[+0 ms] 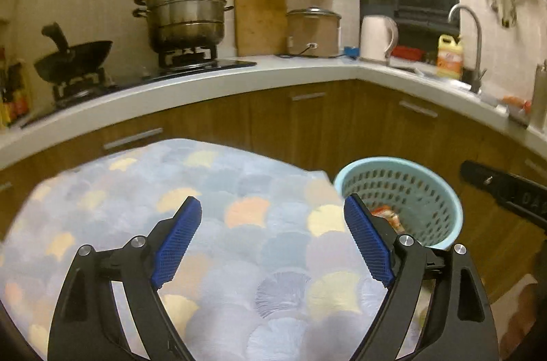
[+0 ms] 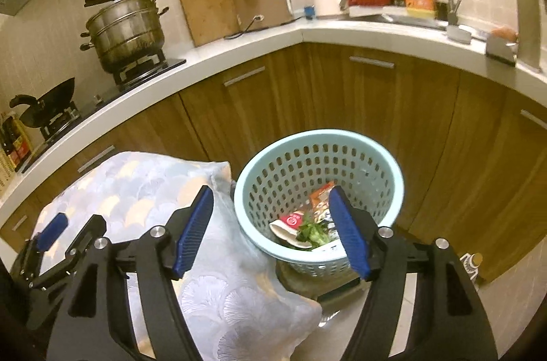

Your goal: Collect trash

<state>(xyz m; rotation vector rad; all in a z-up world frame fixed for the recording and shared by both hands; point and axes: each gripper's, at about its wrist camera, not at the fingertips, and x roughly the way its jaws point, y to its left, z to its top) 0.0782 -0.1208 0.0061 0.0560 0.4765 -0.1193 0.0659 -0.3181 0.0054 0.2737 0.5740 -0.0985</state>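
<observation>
Both my left tool and right tool are spread, empty. Risk: a careless swing beside the basket tips it, spilling trash.

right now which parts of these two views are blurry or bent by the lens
Left wrist view: right side smeared, soap bottle and faucet soft; counter edge bows. Right wrist view: sharper, basket clear, cabinets curved; warm dim light in both.
</observation>
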